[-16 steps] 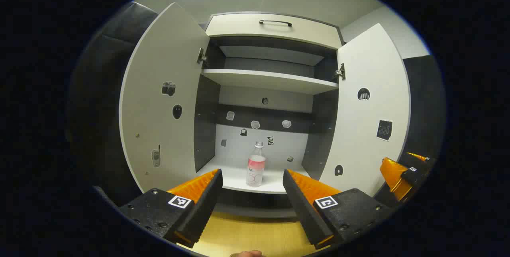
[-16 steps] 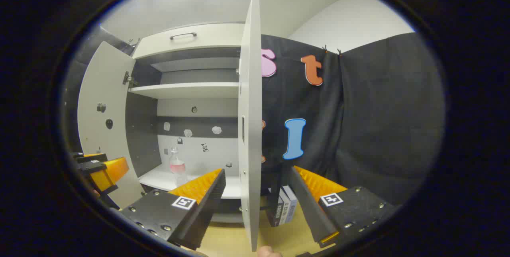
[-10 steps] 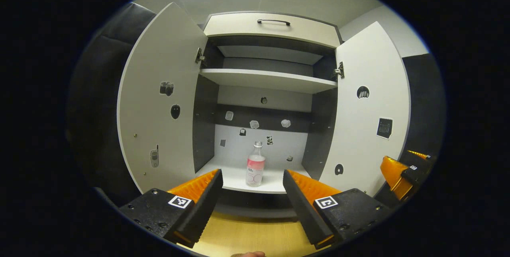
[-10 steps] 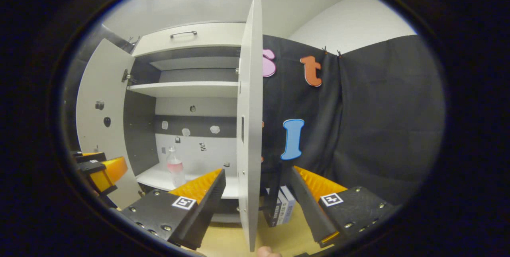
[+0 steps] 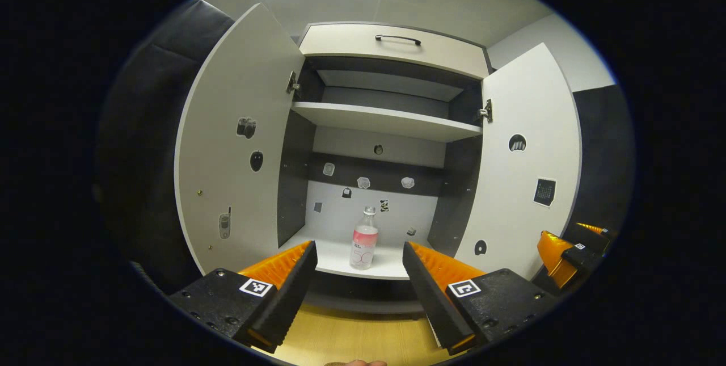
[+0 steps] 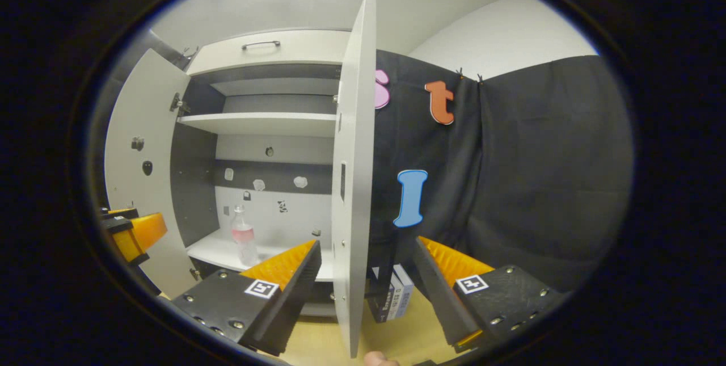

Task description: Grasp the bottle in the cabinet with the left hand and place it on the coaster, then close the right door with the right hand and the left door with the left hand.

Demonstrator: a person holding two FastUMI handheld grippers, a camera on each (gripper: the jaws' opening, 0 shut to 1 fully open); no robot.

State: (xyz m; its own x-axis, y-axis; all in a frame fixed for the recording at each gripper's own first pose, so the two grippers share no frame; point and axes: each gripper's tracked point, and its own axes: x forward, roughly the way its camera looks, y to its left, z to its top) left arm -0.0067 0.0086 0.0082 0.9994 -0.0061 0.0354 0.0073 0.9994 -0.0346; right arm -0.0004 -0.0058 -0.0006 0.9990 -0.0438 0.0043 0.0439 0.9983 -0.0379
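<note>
Nearest in the left gripper view, the left gripper (image 5: 357, 275) has its fingers spread wide with nothing between them, lined up so the bottle (image 5: 363, 239) sits in the gap beyond, a sensible aim for a straight reach in. Below the fingers runs the pale wooden desk (image 5: 351, 339), and the cabinet (image 5: 391, 51) stands on it behind. The bottle stands upright on the cabinet's bottom shelf (image 5: 340, 257), close to the shelf's front edge and near its middle, well apart from both side walls, so each finger should find open room beside it. The upper shelf (image 5: 385, 121) hangs well above the cap, leaving height to lift. The left door (image 5: 232, 144) and right door (image 5: 530, 156) are both swung fully out, which keeps the opening free. In the right gripper view, the right gripper (image 6: 366, 281) is likewise apart and empty, straddling the right door's thin front edge (image 6: 353, 184) without touching it, probably waiting to push it shut. Some books (image 6: 391, 298) stand on the desk just beyond that edge, outside the cabinet. I cannot make out a coaster.
</note>
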